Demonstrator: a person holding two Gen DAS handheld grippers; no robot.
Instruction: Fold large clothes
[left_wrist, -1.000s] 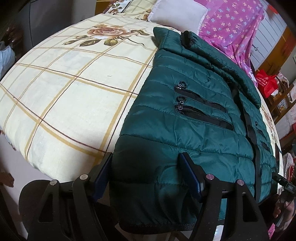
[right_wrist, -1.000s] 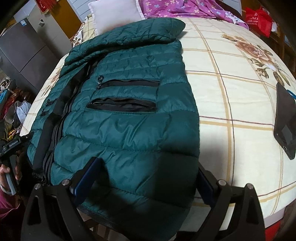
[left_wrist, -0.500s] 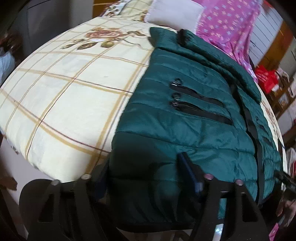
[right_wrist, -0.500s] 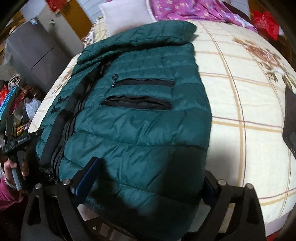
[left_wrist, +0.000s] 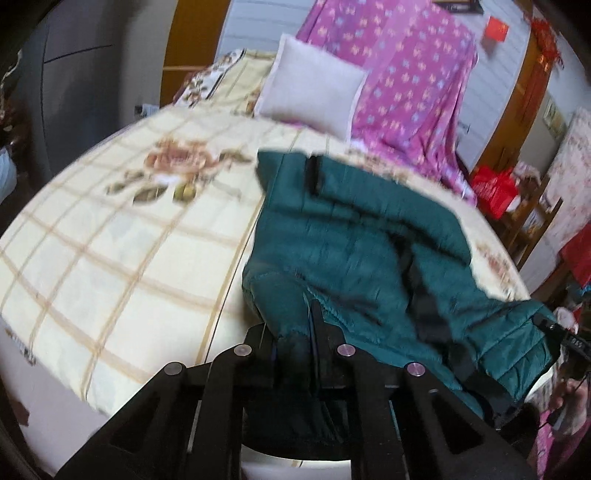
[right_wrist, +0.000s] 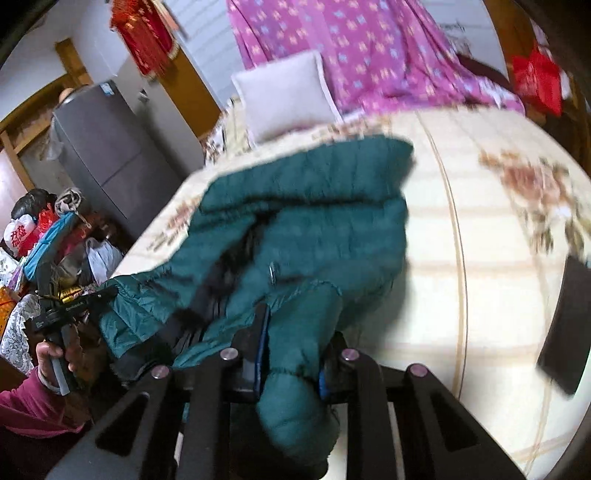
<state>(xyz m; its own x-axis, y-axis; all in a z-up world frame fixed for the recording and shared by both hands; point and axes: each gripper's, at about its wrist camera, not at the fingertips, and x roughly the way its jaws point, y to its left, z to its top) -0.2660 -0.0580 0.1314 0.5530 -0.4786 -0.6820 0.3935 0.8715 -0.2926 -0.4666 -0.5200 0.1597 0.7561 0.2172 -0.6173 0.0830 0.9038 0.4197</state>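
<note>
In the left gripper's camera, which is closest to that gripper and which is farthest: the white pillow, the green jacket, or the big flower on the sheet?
1. The green jacket: pinched in the left gripper, at the near edge of the bed.
2. The big flower: printed on the sheet, farther up and to the left.
3. The white pillow: at the head of the bed, leaning against the purple blanket.

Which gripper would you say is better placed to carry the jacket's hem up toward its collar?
Neither alone: the left gripper and right gripper each pinch a hem corner of the green jacket, so both should probably move together.
</note>
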